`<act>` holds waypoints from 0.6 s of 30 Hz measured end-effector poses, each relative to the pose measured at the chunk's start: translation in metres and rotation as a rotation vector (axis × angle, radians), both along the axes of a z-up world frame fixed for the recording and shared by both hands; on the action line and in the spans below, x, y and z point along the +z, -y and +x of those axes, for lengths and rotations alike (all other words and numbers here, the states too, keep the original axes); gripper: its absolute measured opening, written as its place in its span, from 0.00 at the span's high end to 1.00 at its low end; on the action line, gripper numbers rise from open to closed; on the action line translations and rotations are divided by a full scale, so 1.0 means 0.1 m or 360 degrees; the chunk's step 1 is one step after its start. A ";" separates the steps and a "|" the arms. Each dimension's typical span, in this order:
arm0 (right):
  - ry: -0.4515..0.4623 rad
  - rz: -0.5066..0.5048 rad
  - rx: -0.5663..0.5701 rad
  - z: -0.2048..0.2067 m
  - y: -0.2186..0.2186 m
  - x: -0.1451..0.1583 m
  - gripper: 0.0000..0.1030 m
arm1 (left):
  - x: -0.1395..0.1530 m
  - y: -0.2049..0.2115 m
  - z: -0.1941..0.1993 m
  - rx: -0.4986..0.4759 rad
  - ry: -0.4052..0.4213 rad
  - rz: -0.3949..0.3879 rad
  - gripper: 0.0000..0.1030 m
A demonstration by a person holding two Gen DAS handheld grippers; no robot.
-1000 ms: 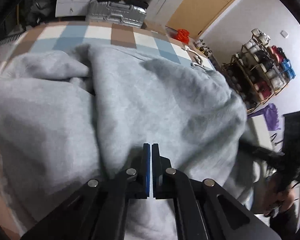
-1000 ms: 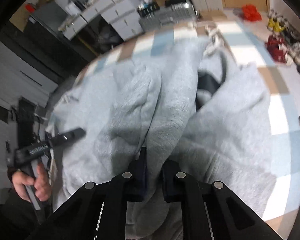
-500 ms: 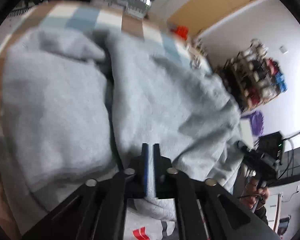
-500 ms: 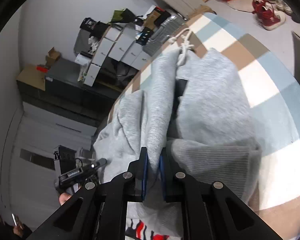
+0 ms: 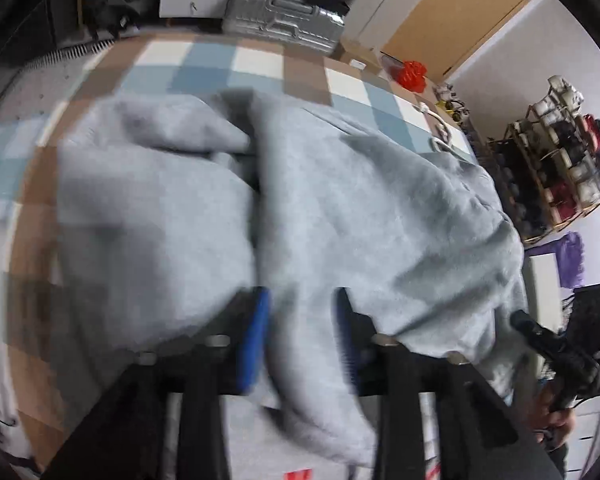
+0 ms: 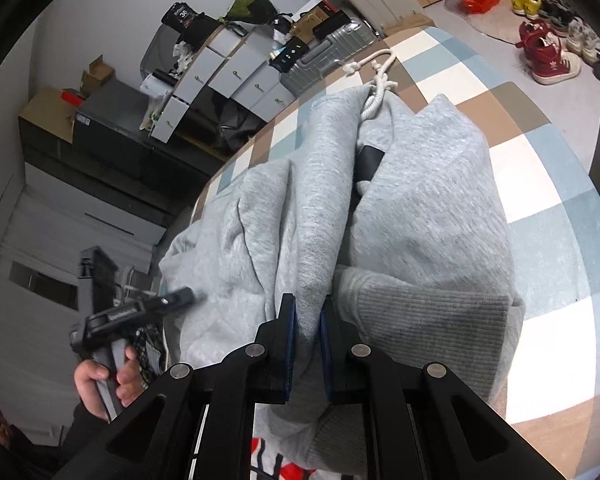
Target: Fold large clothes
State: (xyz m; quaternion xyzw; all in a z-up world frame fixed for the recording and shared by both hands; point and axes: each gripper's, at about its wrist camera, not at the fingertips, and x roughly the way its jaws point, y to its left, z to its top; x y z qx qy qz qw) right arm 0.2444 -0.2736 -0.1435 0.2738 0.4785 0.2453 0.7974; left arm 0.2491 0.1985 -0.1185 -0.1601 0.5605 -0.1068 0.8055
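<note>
Fingers of your left gripper (image 5: 302, 332) have just been opening, letting the big soft grey hoodie (image 5: 372, 216) loose between them, while your right gripper (image 6: 307, 336) pinches its near fold, so this fold looks done.

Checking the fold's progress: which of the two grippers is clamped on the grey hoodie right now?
The right gripper: its jaws pinch a fold of the grey hoodie. The left gripper has just been opening; fabric lies loose between its jaws.
</note>
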 end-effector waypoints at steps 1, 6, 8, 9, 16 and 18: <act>0.0002 0.0001 0.0003 0.00 0.00 -0.01 0.89 | -0.04 -0.06 -0.01 0.0003 -0.0025 -0.0063 0.26; -0.0016 0.0046 0.0000 -0.01 0.01 -0.04 0.89 | -0.15 0.04 0.05 -0.0050 -0.0065 -0.0040 0.23; -0.0018 0.0041 0.0005 -0.01 0.01 -0.04 0.89 | -0.15 0.16 0.09 -0.0057 -0.0059 0.0007 0.23; -0.0016 0.0035 0.0006 -0.01 0.00 -0.03 0.89 | -0.17 0.19 0.11 -0.0063 -0.0055 0.0021 0.23; -0.0005 0.0010 0.0019 -0.02 -0.02 0.00 0.89 | -0.13 0.50 0.08 -0.0117 -0.0064 0.0276 0.72; 0.0004 -0.0008 0.0025 -0.02 -0.03 0.01 0.89 | -0.16 0.63 0.06 -0.0208 -0.0053 0.0351 0.82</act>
